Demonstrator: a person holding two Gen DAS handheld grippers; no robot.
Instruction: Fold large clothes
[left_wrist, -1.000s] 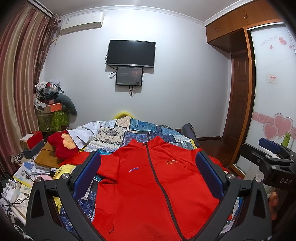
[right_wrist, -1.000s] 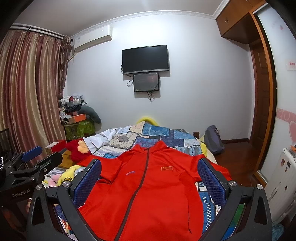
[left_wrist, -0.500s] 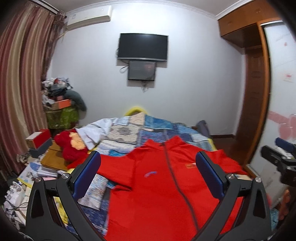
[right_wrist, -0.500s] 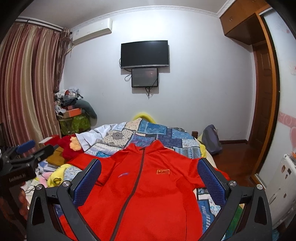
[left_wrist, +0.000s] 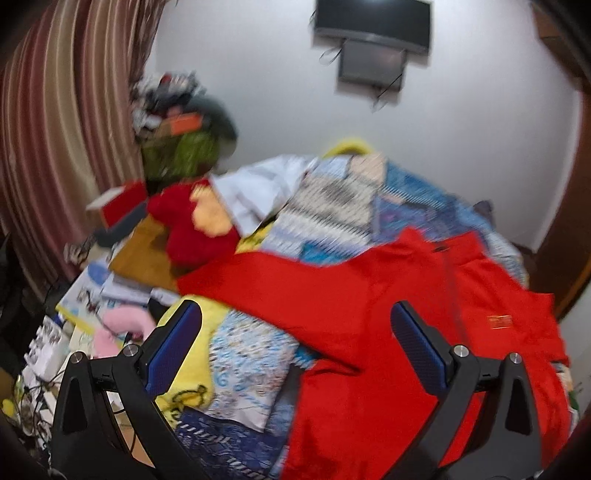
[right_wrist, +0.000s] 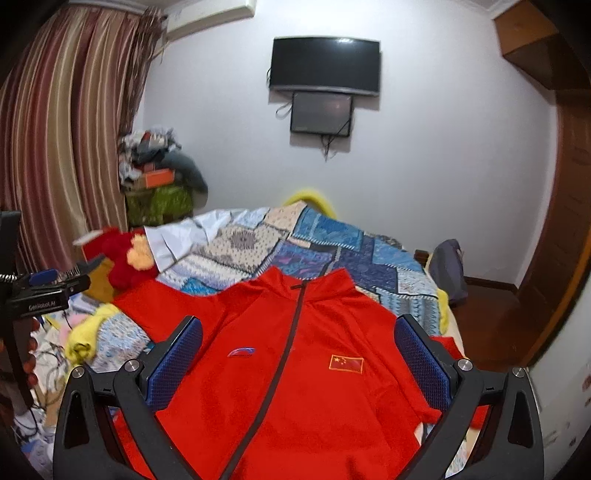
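Red jacket (right_wrist: 295, 376) lies flat, front up, on quilt (right_wrist: 332, 251). Left gripper (left_wrist: 295, 343) fingers spread wide, empty. Right gripper (right_wrist: 299, 350) same, above jacket.

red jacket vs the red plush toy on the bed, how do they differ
The red jacket lies spread flat, front up, on the near part of the bed; the red plush toy sits bunched at the bed's left edge, farther back. The jacket has a dark zipper and a flag patch; the toy has a yellow-orange patch. The jacket covers far more of the bed. Both are bright red.
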